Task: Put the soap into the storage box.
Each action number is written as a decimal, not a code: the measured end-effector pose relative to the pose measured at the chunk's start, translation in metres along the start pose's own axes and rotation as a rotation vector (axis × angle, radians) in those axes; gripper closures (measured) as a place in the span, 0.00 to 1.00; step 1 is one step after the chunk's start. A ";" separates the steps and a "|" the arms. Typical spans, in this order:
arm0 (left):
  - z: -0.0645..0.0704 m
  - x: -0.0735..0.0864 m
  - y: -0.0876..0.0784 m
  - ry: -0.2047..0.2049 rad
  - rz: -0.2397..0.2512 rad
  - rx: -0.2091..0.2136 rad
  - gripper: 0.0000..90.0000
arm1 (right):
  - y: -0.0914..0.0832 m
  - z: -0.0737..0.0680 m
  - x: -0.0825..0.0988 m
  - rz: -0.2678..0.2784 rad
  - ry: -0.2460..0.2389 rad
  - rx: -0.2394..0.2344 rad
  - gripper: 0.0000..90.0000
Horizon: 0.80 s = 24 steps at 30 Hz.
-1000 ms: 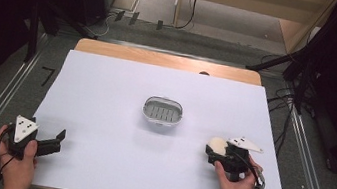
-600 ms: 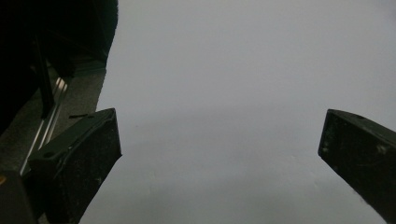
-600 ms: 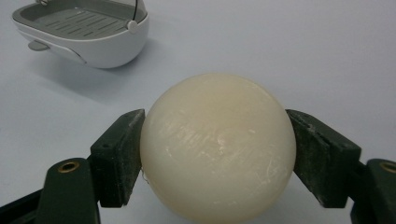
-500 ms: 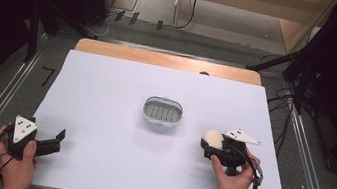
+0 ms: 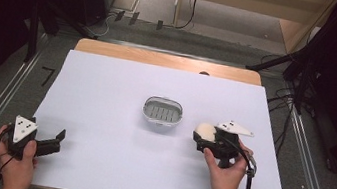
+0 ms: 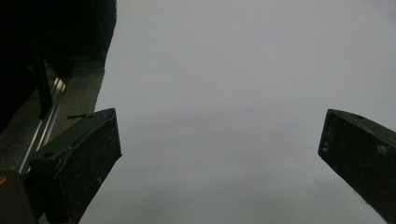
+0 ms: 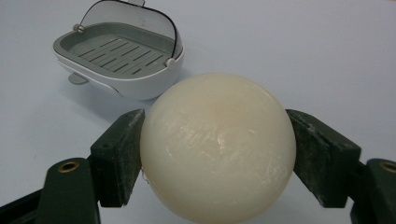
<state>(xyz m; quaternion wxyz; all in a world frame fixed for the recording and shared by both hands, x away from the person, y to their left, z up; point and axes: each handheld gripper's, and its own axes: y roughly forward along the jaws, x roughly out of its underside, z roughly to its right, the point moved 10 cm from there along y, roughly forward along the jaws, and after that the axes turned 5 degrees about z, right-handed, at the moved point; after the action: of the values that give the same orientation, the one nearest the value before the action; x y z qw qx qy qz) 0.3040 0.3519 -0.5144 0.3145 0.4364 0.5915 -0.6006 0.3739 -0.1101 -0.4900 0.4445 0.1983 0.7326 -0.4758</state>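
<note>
Two tools are near the front of the white table (image 5: 105,95). The left tool (image 5: 56,139) sits low at the left corner, its jaws spread wide over bare table. The right tool (image 5: 199,134) pinches a round cream ball (image 7: 218,144). Just past the ball sits a small grey tray (image 7: 116,58) with its clear lid up, nothing between them.

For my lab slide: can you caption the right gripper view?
Right tongs clamp a round cream soap, with the open soap dish ahead.
</note>
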 end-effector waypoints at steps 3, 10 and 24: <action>0.000 0.000 0.000 0.001 0.000 0.003 0.00 | 0.004 -0.004 -0.002 -0.004 0.004 -0.008 0.28; 0.001 0.000 0.000 0.006 -0.004 0.004 0.00 | 0.009 -0.011 -0.009 0.001 0.002 -0.032 0.28; 0.001 0.000 0.000 0.009 -0.006 0.011 0.00 | 0.018 -0.026 -0.021 0.008 -0.010 -0.056 0.28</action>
<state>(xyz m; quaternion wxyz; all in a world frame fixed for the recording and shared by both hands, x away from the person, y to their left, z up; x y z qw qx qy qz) 0.3038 0.3508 -0.5149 0.3076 0.4392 0.5908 -0.6028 0.3861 -0.0766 -0.4774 0.4554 0.1862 0.7427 -0.4542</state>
